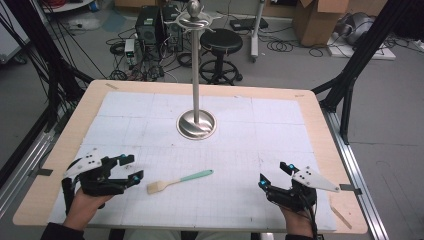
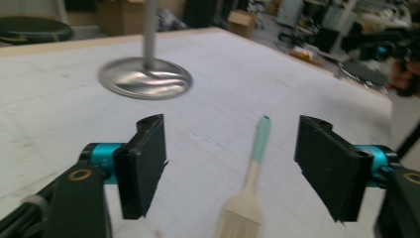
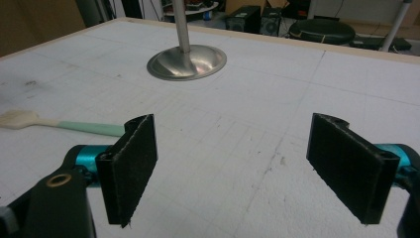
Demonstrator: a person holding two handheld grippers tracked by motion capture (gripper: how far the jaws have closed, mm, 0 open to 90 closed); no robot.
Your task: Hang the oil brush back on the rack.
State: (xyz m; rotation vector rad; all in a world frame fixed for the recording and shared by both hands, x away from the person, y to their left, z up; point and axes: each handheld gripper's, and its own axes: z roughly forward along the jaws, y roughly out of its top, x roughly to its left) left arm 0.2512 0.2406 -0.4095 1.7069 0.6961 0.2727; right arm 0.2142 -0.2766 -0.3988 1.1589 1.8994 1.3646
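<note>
Left gripper [image 1: 131, 167], jaws spread, sits just beside the brush [image 1: 178, 180].

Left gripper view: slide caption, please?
Open left gripper aimed at a mint-handled pastry brush, round steel stand base beyond.

A small pastry brush with a pale wooden bristle head and neck and a mint-green handle [image 1: 179, 180] lies flat on the white gridded mat, near the table's front edge and left of centre. Its bristle end points toward the person's left and its green tip angles up to the right, away from the person.

A tall metal stand with a round, shiny dished base and a slim upright pole [image 1: 196, 120] rises at the mat's centre, well apart from the brush. Curved arms and a ball finial crown its top.
</note>
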